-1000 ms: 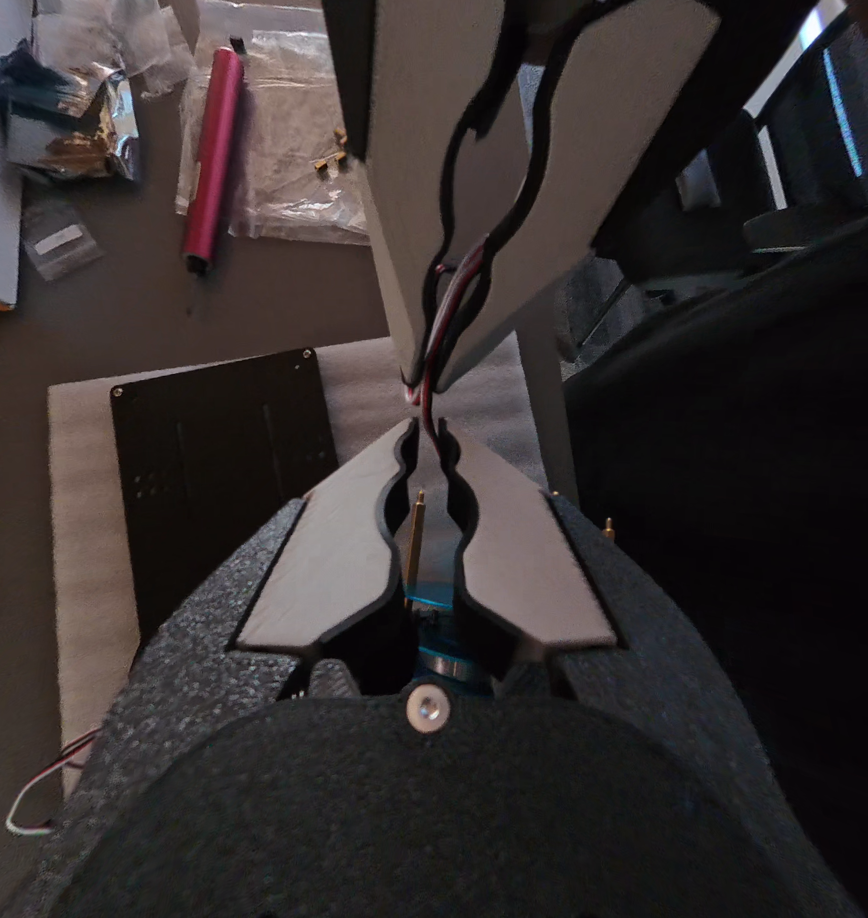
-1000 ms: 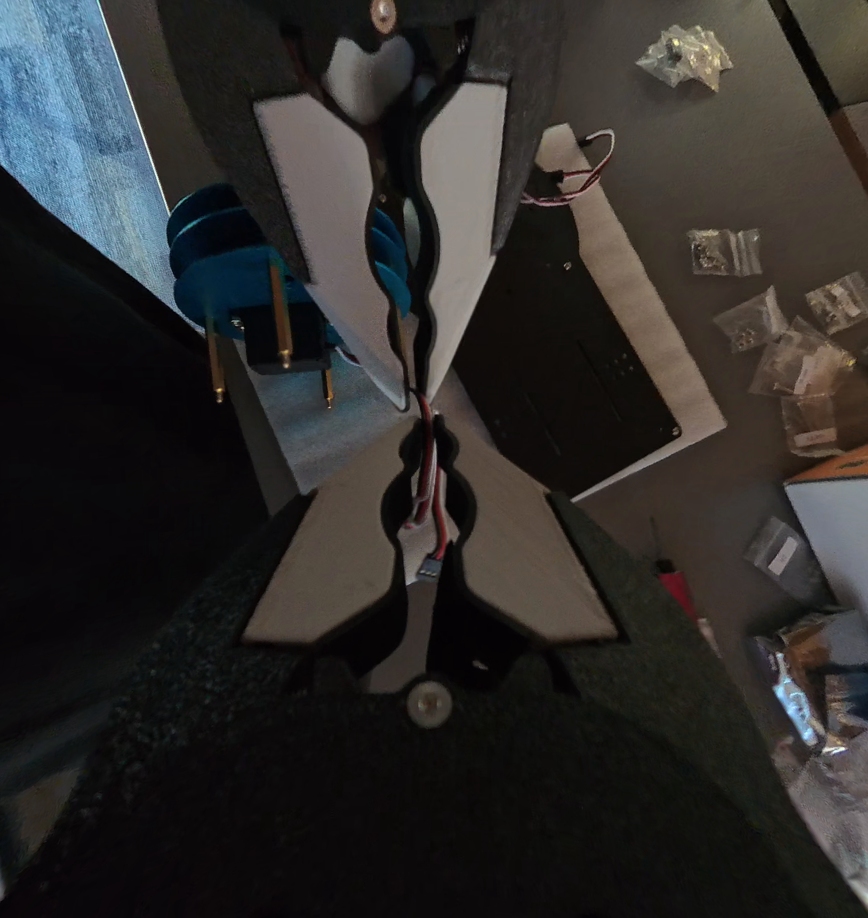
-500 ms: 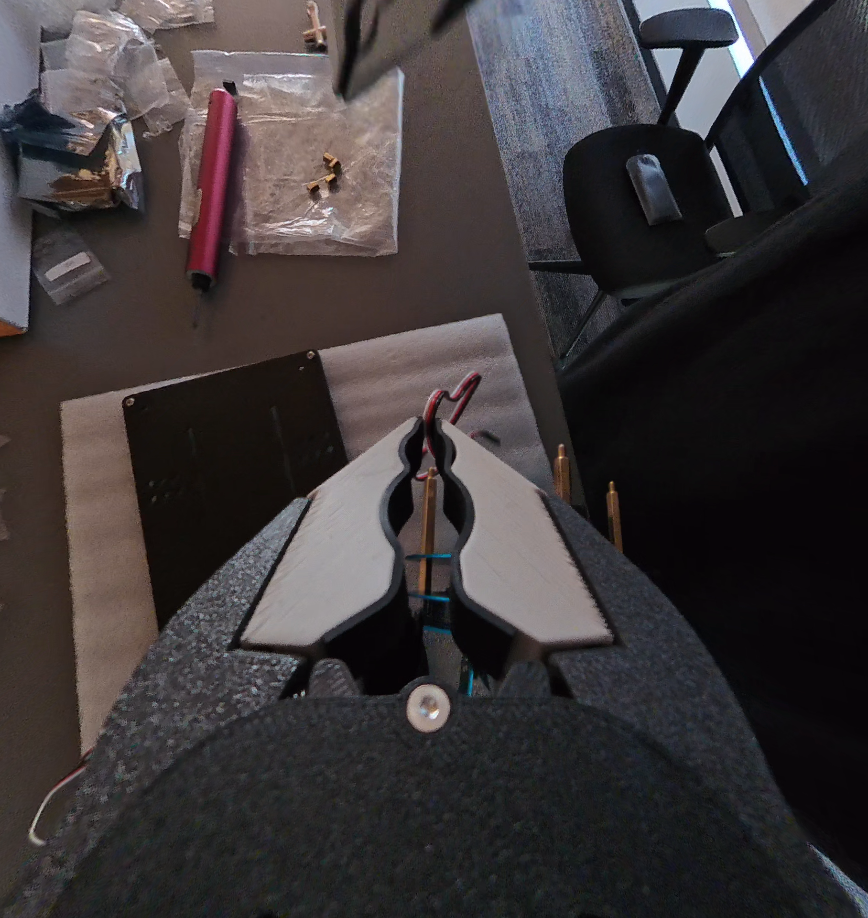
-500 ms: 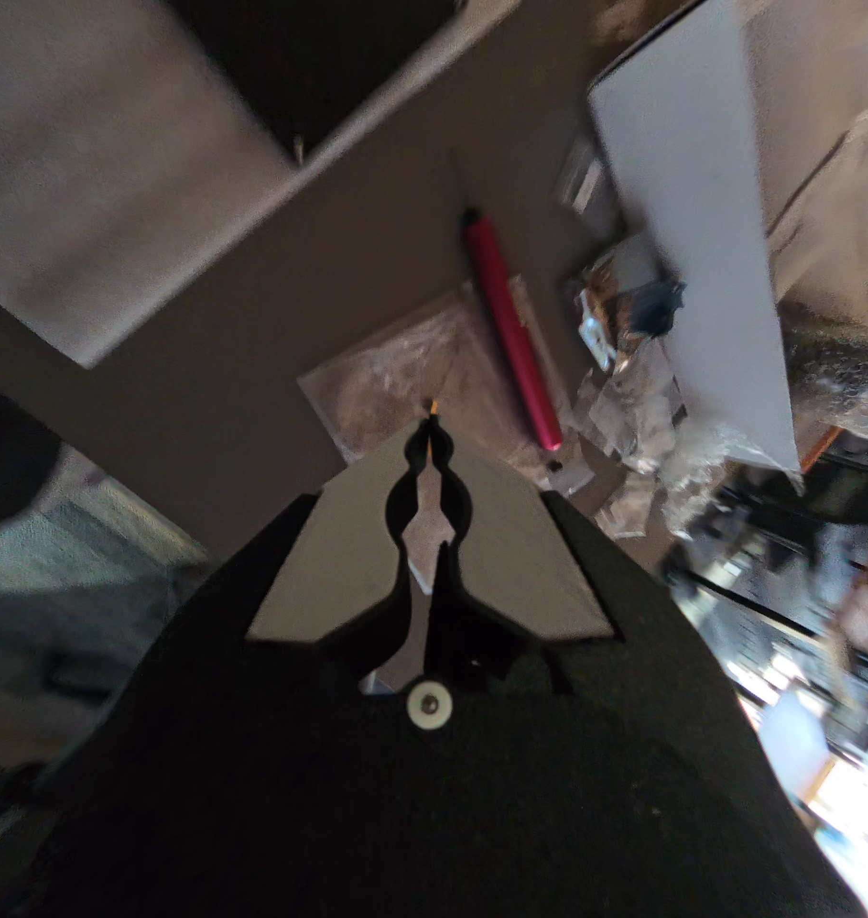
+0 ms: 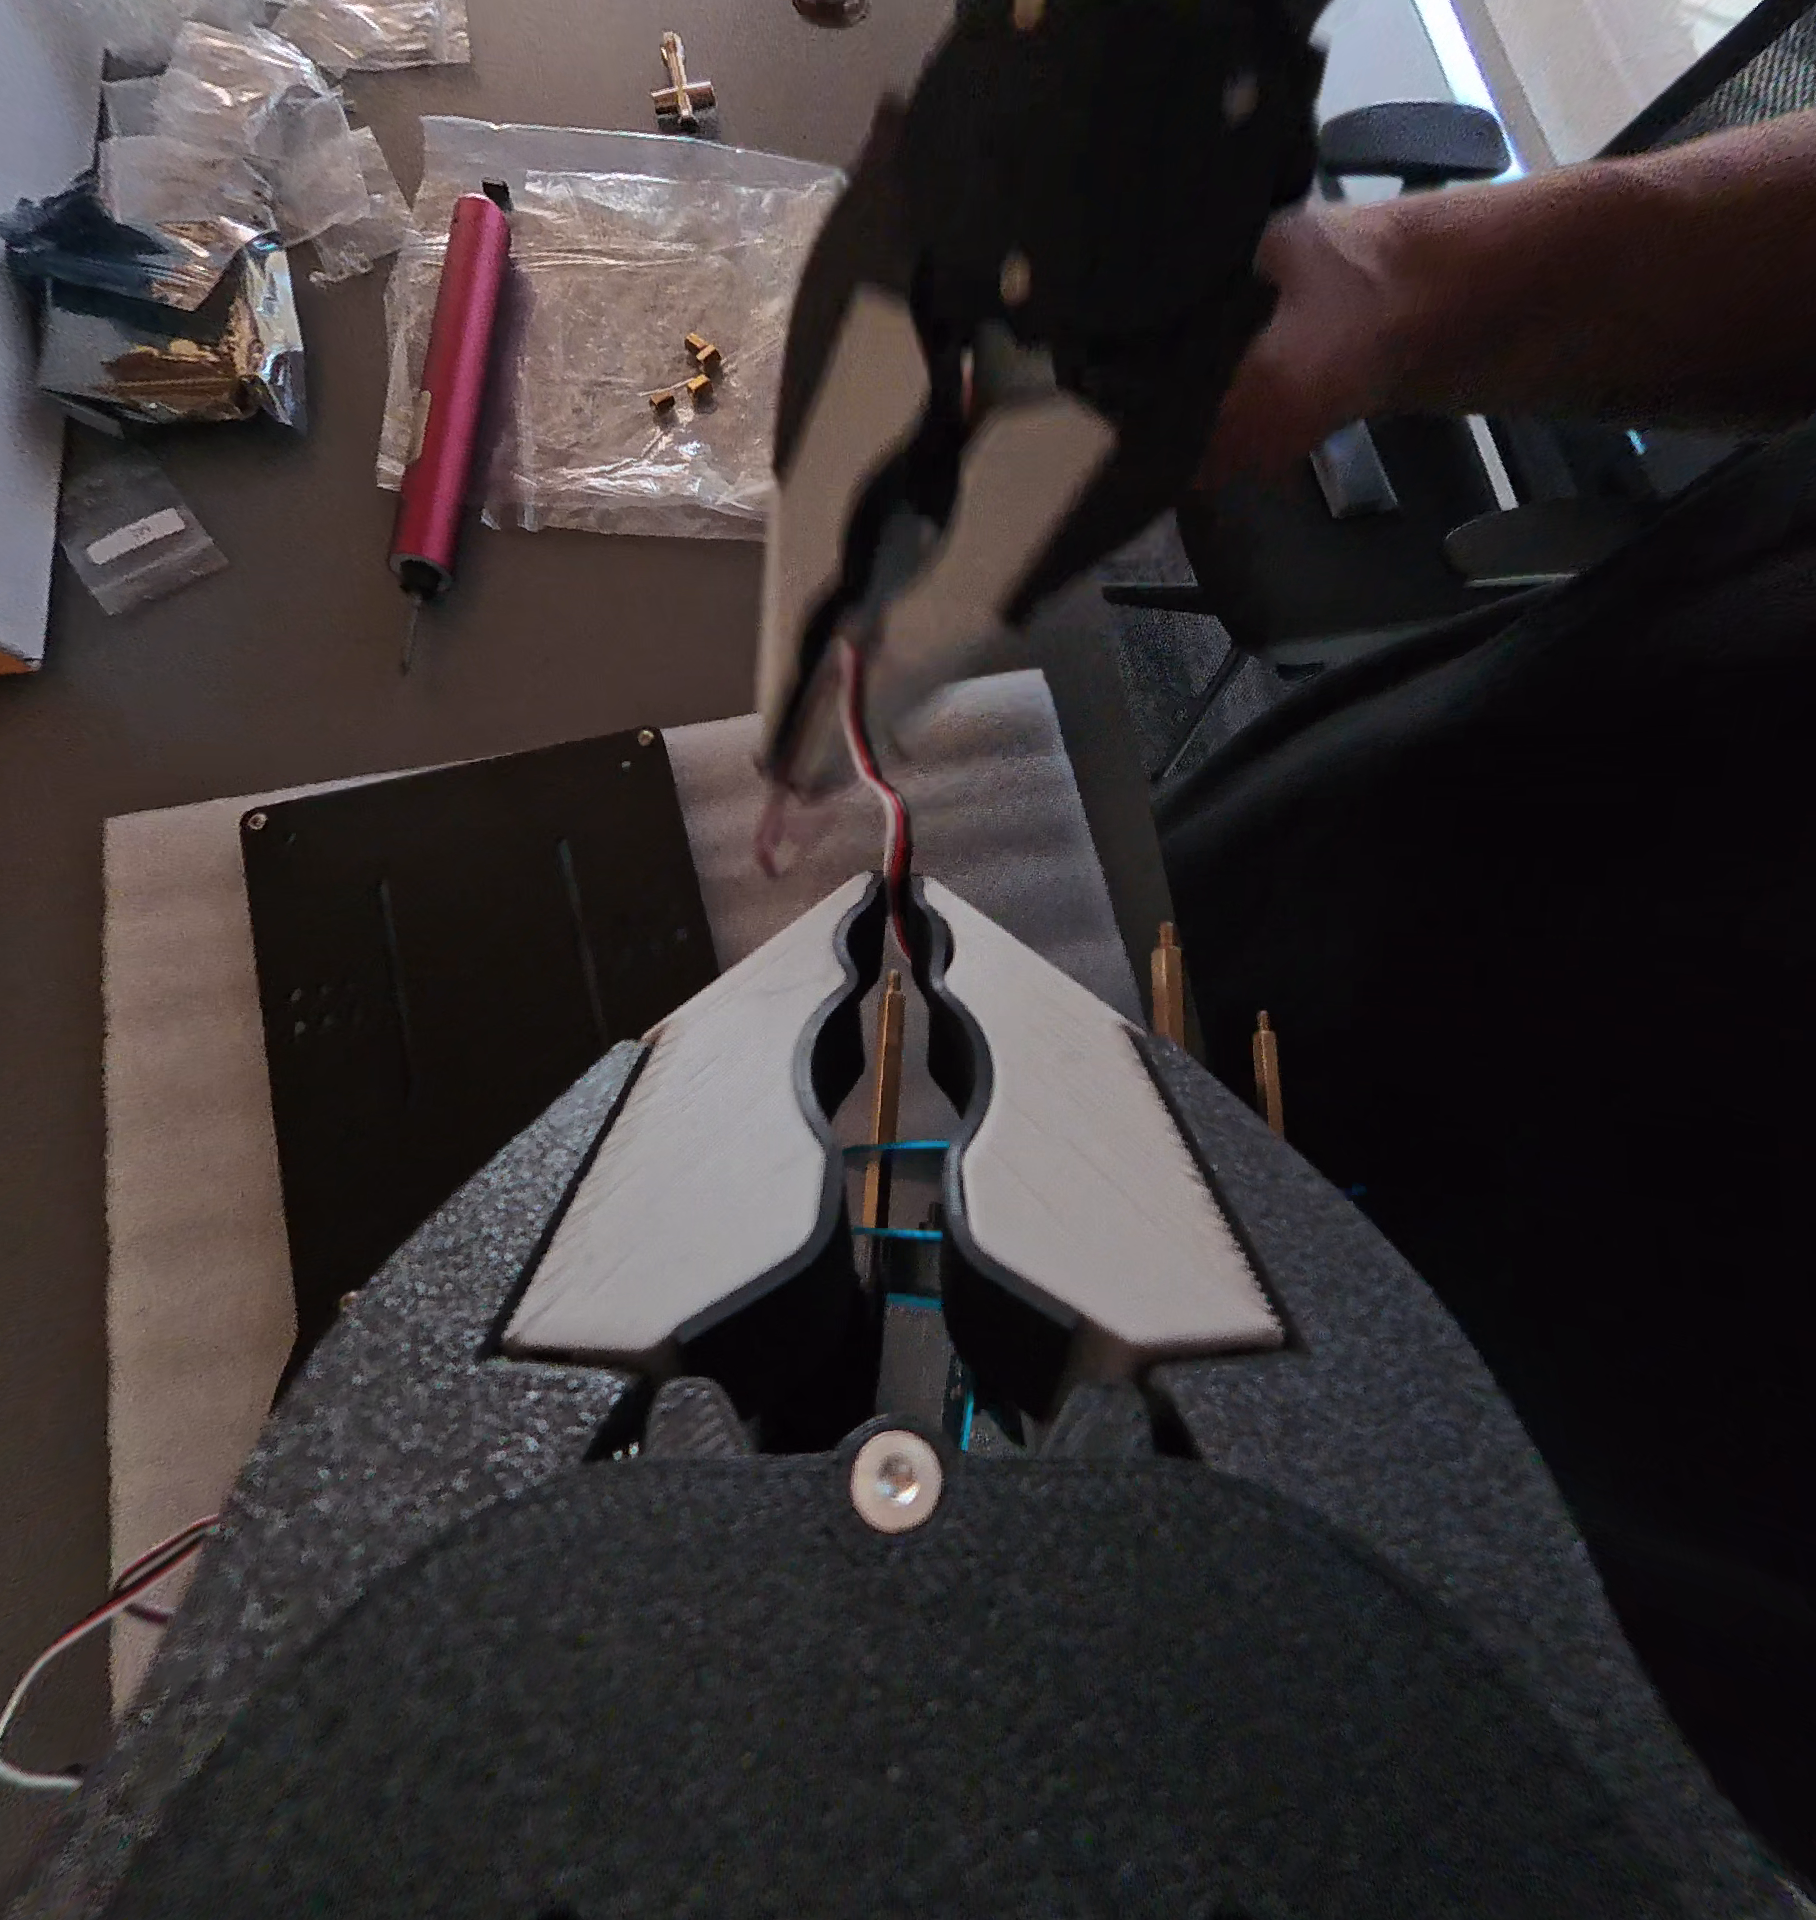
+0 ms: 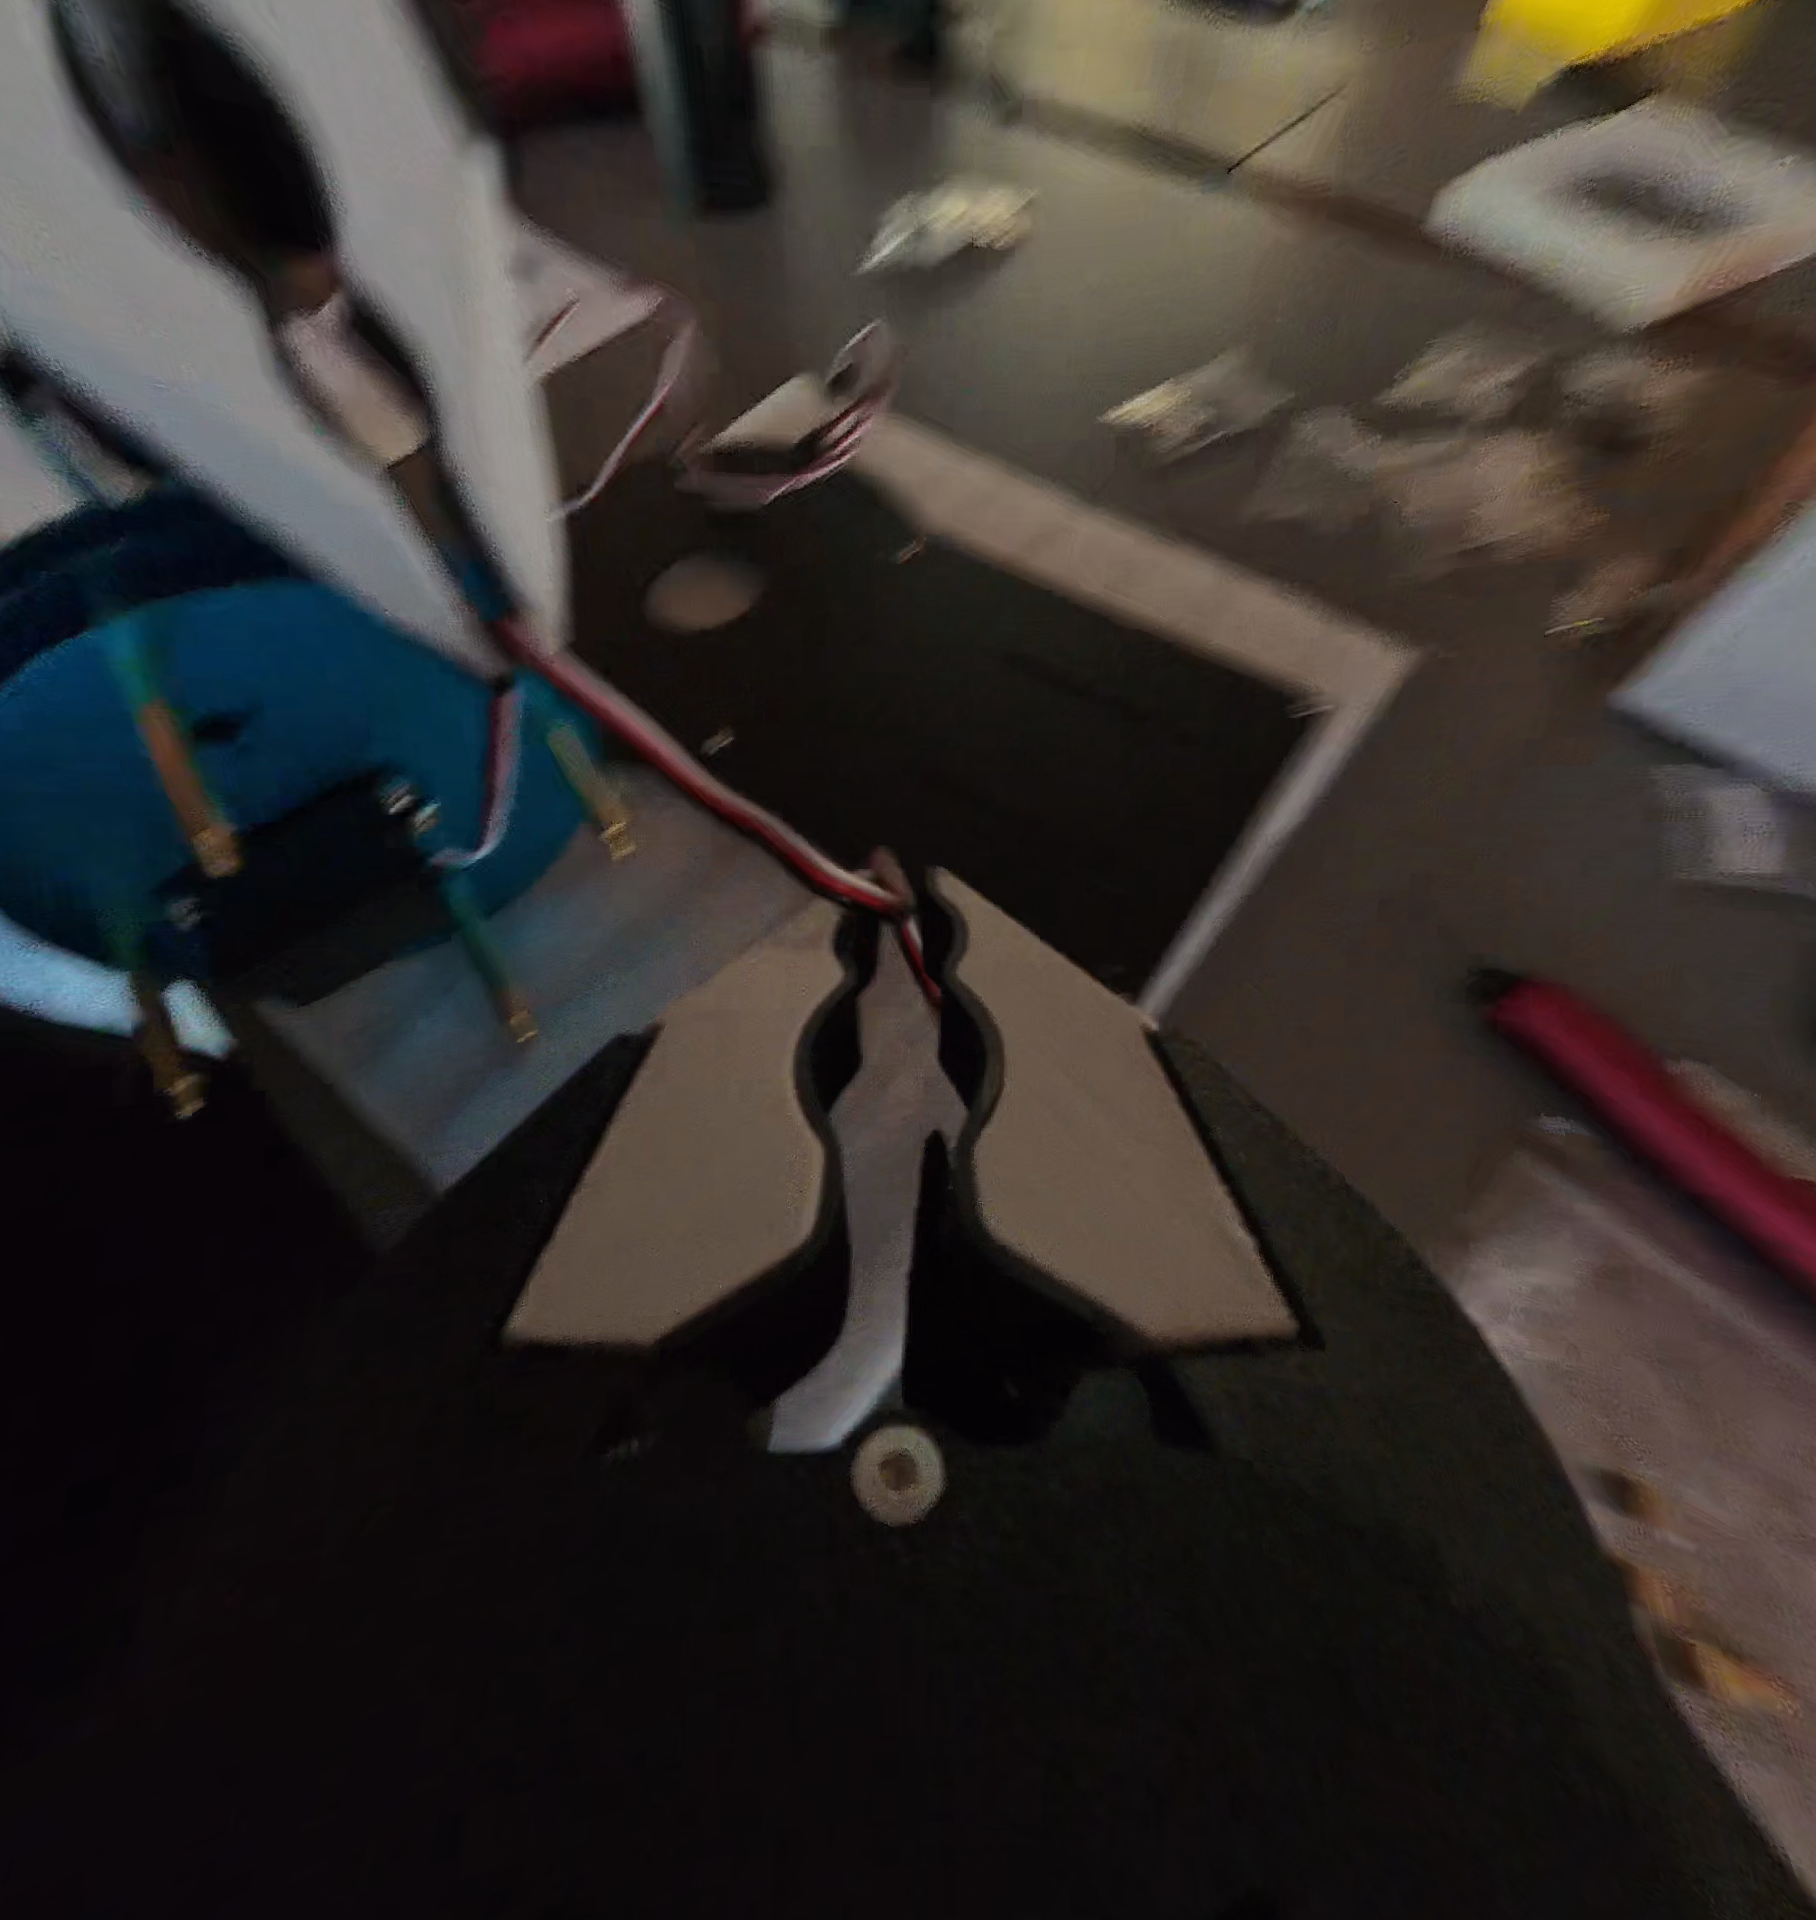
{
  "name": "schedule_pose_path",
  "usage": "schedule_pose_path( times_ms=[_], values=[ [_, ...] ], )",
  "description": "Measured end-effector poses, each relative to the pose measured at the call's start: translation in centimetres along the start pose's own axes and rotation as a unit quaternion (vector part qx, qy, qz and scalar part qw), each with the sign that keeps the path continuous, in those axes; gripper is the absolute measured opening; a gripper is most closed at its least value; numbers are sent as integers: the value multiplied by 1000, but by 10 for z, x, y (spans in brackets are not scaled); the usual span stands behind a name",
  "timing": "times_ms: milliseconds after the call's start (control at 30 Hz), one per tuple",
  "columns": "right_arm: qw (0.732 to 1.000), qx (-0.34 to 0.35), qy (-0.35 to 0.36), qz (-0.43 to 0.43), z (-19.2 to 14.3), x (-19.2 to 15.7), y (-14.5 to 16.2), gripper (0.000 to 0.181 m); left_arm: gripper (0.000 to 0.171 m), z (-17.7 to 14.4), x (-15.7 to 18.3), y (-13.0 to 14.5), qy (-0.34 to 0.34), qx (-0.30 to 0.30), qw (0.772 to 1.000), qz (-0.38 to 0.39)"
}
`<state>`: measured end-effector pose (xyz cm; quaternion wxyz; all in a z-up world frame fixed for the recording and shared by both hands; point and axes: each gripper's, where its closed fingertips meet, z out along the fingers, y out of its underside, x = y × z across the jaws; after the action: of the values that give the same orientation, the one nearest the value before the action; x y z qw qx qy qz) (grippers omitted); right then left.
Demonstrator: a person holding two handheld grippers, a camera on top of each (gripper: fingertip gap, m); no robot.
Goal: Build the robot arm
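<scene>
My left claw (image 5: 896, 914) is clamped on the blue disc assy (image 6: 260, 769); its red-white servo wire (image 6: 717, 800) is pinched in my right claw (image 6: 909, 914), above the black plate (image 5: 468, 987) on the bench (image 5: 592, 634).

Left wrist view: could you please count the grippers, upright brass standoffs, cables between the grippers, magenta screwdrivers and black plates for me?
Grippers: 2, the left gripper and the right gripper
Upright brass standoffs: 3
Cable between the grippers: 1
Magenta screwdriver: 1
Black plate: 1
Total: 8
</scene>
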<state>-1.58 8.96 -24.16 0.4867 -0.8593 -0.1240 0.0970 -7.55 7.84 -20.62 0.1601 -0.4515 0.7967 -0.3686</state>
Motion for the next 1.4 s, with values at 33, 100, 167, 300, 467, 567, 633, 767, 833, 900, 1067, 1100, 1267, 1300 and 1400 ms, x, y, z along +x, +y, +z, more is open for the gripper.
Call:
schedule_pose_path(
  times_ms=[33,100,167,300,467,567,633,767,833,900,1067,1100,1267,1300,1400],
  values=[
    [1000,25,17,2,-10,13,-14,11,3,-1,0,0,-2,3,1000,-3],
    [997,55,47,-13,-26,37,-40,7,3,-2,0,0,-2,10,1000,-11],
    [995,49,60,-64,-24,46,-60,10,3,-1,0,-1,-4,19,1000,-17],
    [970,-36,126,-207,11,60,-71,9,4,-4,-2,1,-22,28,999,-33],
    [985,-69,-1,-159,86,25,-66,5,3,-12,-4,4,-40,52,994,-84],
    [978,-142,-107,-108,127,-1,-37,7,4,-17,-16,17,-76,42,989,-122],
    [965,-180,-174,-77,138,-17,-20,8,7,-24,-23,27,-101,38,980,-166],
    [953,-213,-209,-59,132,-17,-3,11,22,-70,-28,40,-168,100,949,-247],
    [950,-225,-211,-59,124,-9,0,13,26,-109,-20,51,-216,146,927,-270],
    [948,-238,-191,-88,117,8,3,14,26,-148,3,64,-244,201,905,-286],
    [917,-316,-206,-130,92,36,8,24,26,-210,64,126,-300,269,838,-368],
    [909,-337,-205,-135,88,42,10,25,26,-212,72,143,-307,265,826,-392],
    [876,-401,-213,-162,76,60,14,30,28,-184,93,183,-300,261,780,-483],
    [872,-406,-220,-165,74,59,13,30,28,-174,93,183,-295,263,776,-492],
    [866,-405,-222,-191,69,61,2,36,29,-141,91,194,-292,236,763,-526]
  ],
)
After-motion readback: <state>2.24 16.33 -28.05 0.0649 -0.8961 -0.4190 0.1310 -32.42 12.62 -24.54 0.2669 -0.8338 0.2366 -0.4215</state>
